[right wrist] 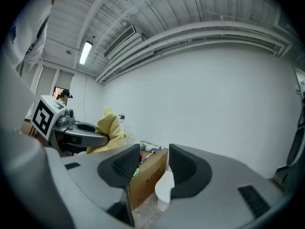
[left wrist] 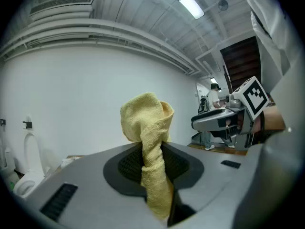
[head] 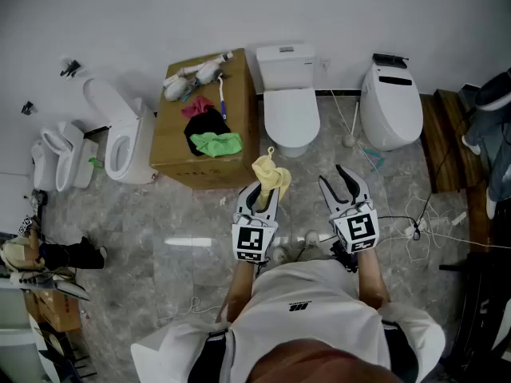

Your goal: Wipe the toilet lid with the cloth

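Note:
A yellow cloth (head: 271, 175) is pinched in my left gripper (head: 262, 191), which is shut on it; the cloth (left wrist: 147, 142) bunches up above the jaws in the left gripper view. My right gripper (head: 346, 183) is open and empty, held level beside the left one. The white toilet with its closed lid (head: 291, 116) stands ahead against the wall, a short way beyond both grippers. In the right gripper view the lid (right wrist: 163, 189) shows between the open jaws of the right gripper (right wrist: 153, 166), and the cloth (right wrist: 108, 130) is at the left.
A cardboard box (head: 172, 154) left of the toilet carries green, black and pink cloths, a brush and bottles. Another toilet (head: 391, 102) stands at the right, a third toilet (head: 124, 138) with raised lid at the left. Cables (head: 415, 226) lie on the floor at the right.

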`<action>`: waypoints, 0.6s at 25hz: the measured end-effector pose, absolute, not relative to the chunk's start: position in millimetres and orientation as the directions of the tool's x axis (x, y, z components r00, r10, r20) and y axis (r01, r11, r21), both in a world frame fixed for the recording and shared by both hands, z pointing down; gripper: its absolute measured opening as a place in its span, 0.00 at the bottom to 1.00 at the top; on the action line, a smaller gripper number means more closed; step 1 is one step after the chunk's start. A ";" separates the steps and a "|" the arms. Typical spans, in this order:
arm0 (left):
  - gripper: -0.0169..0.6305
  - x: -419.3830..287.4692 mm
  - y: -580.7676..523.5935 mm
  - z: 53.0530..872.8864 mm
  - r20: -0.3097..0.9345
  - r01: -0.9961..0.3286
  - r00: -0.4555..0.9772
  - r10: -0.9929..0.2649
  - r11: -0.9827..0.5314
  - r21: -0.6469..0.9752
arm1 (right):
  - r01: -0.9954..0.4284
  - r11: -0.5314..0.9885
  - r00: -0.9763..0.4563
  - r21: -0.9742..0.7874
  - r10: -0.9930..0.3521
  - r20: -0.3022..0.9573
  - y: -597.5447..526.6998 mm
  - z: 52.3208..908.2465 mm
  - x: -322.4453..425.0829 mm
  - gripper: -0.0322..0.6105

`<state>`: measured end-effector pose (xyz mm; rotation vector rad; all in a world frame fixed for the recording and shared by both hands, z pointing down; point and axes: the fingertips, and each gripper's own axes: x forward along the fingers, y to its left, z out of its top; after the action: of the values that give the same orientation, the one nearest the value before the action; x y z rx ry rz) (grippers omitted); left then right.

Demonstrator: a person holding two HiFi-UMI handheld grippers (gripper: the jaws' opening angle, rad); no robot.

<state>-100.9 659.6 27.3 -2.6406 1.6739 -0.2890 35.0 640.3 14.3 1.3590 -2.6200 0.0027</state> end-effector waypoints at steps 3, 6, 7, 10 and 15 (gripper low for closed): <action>0.18 -88.9 640.1 26.6 0.134 -0.905 0.401 -0.906 -0.415 -0.097 | -0.806 0.587 -0.574 0.071 -0.805 0.149 617.2 13.6 48.3 0.37; 0.18 -72.3 621.7 24.8 0.123 -0.913 0.380 -0.917 -0.393 -0.107 | -0.795 0.603 -0.591 0.071 -0.795 0.134 597.5 12.6 65.2 0.37; 0.18 -66.3 616.0 24.3 0.122 -0.916 0.372 -0.920 -0.385 -0.112 | -0.791 0.607 -0.596 0.072 -0.792 0.131 591.5 12.6 71.7 0.37; 0.18 -49.2 600.9 22.8 0.117 -0.923 0.349 -0.930 -0.363 -0.127 | -0.779 0.623 -0.613 0.067 -0.780 0.128 575.2 15.4 89.6 0.37; 0.18 -32.9 580.3 24.5 0.130 -0.930 0.323 -0.937 -0.340 -0.141 | -0.766 0.640 -0.630 0.052 -0.765 0.137 551.2 22.4 104.8 0.37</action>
<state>-32.9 580.3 24.5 -2.5222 1.7803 -0.2916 104.8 551.2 22.4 1.2733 -2.7110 0.0168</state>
